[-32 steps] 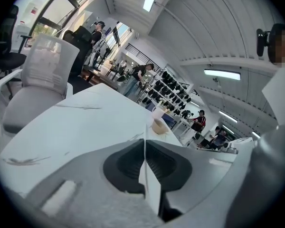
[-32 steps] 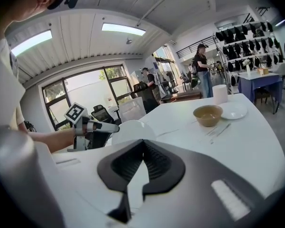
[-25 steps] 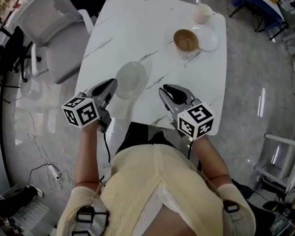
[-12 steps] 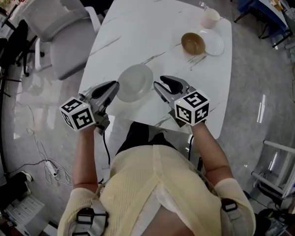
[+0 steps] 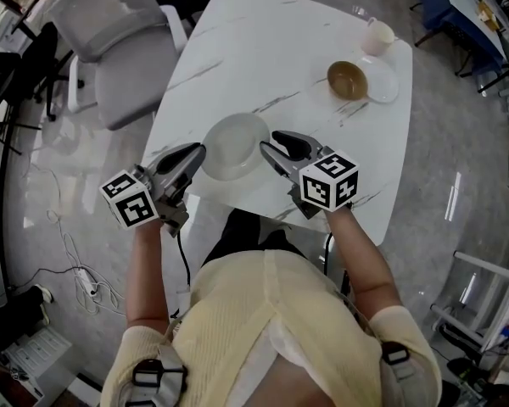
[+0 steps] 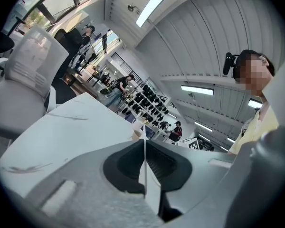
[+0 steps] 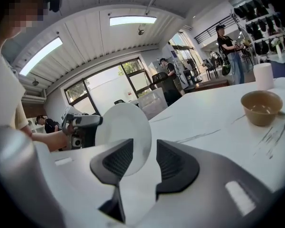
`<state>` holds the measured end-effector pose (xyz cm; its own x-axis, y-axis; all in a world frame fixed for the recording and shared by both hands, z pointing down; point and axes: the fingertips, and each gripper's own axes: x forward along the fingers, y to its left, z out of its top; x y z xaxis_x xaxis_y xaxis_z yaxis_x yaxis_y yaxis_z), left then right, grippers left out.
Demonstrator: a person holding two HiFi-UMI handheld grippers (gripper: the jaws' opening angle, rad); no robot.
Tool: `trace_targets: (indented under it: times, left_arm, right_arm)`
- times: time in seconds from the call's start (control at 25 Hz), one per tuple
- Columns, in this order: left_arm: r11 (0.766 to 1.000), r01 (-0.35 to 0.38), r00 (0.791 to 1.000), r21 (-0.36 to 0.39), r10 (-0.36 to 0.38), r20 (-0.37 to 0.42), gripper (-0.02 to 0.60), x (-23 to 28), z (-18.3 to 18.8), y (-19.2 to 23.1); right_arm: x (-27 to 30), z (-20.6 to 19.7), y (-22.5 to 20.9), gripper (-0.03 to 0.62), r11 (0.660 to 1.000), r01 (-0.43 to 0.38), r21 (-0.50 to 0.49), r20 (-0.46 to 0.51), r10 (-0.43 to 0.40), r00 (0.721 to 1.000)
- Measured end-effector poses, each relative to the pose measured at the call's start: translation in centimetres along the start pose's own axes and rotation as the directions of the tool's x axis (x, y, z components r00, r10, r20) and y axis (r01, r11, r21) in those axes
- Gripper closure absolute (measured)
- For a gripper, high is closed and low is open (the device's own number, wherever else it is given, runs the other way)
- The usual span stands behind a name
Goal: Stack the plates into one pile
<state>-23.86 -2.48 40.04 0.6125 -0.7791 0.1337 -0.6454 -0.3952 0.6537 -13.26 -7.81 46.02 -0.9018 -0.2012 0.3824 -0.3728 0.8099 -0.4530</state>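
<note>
A white plate (image 5: pixel 235 146) hangs tilted over the table's near edge, and my left gripper (image 5: pixel 200 152) is shut on its left rim. In the left gripper view the plate (image 6: pixel 143 152) shows edge-on, as a thin white line pinched between the pads of the left gripper (image 6: pixel 145 163). My right gripper (image 5: pixel 270 147) is at the plate's right rim. Its jaws have just been opening. In the right gripper view the plate (image 7: pixel 119 136) reaches into the gap of the right gripper (image 7: pixel 143 156), and the pads do not press on it. A second white plate (image 5: pixel 383 84) lies at the far right corner.
A brown bowl (image 5: pixel 347 80) rests against the far plate, with a pale cup (image 5: pixel 378 36) behind it. The white marble table (image 5: pixel 263 49) has a grey chair (image 5: pixel 119 45) at its left. The person's body stands at the near edge.
The right gripper has moved left to the plate's right rim and its jaws have spread. The left gripper has kept hold of the plate and raised it a little.
</note>
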Motion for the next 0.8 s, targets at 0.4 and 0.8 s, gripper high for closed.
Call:
trace_targets:
  times: [0.4, 0.8]
  left_arm:
    - [0.998, 0.045, 0.998, -0.047, -0.044, 0.035, 0.572, -0.8, 0.4, -0.4]
    - [0.998, 0.052, 0.997, -0.045, -0.054, -0.048, 0.572, 3.1, -0.7, -0.4]
  right_arm:
    - [0.5, 0.4, 1.1, 0.489, 0.999, -0.021, 0.032, 0.022, 0.02, 1.0]
    - [-3.7, 0.2, -1.0, 0.503, 0.992, 0.121, 0.043, 0.044, -0.123, 0.991]
